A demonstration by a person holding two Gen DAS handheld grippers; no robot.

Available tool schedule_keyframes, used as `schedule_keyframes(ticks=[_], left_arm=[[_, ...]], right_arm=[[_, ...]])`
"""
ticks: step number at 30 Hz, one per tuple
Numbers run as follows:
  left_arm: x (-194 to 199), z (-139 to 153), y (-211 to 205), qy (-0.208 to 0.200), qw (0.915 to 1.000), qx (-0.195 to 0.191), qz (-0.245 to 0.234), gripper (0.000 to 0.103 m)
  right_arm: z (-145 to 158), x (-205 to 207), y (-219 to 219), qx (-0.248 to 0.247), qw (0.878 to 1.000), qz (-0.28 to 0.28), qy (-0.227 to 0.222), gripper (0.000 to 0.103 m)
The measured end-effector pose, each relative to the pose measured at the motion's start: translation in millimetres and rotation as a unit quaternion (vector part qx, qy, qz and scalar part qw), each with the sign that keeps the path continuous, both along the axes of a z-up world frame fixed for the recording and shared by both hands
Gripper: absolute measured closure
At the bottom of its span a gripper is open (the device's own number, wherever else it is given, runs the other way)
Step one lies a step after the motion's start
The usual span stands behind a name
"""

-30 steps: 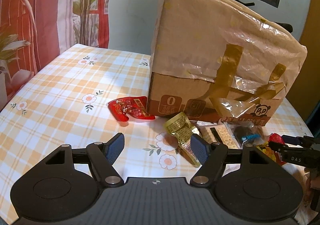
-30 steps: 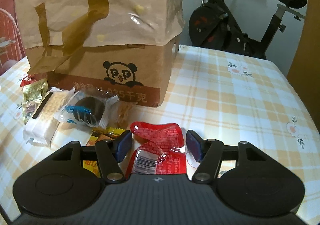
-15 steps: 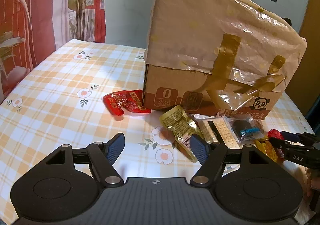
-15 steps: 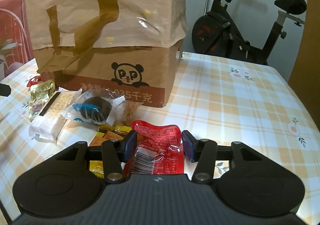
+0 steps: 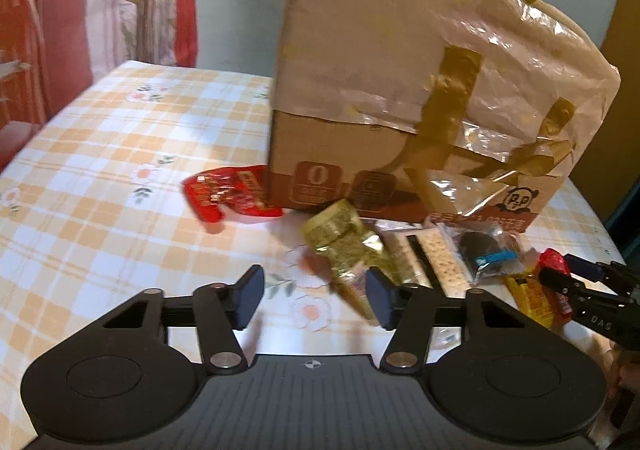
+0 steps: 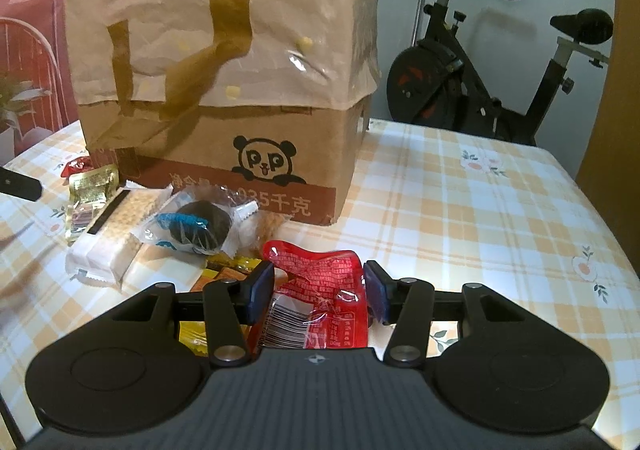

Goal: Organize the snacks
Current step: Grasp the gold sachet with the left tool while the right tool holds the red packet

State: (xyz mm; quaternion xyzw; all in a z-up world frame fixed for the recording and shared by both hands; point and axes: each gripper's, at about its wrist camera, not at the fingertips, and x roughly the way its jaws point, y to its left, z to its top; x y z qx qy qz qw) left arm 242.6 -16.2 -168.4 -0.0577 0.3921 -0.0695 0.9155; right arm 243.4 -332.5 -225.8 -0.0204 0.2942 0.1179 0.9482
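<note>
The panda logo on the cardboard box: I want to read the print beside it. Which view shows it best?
The right wrist view: the panda logo faces the camera, large and sharp. In the left wrist view it is small, blurred, at the box's far corner.

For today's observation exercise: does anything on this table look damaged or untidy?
Yes. The cardboard box is patched with crumpled brown paper and peeling tape, and snack packets lie scattered in a loose heap against its base.

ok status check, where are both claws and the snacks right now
Right claw clamped on red snack packet. Left claw closing, nothing between pads, gold packet just ahead. Other snacks heaped against the cardboard box; nothing blocking.
</note>
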Motion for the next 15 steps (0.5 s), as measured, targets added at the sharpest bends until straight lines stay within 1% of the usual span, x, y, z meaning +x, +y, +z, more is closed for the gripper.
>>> schedule_keyframes(ticks=[3,9,15], left_arm=[[8.6,-4.5,-10.1,-0.005,0.9999,0.009,-0.006,0.049],[21.7,-17.3,-13.0,0.012,0.9999,-0.012,0.005,0.049],[26.0,-25.6,-17.0,0.015,0.9999,-0.007,0.000,0.049]], right_arm=[[0.5,0.0,-0.6,0.003,1.000,-0.001,-0.003,0.051],[0.5,0.9,-0.1,0.005,1.000,0.004,0.000,0.051],[0.2,1.7,-0.6,0.007,1.000,0.005,0.000,0.051]])
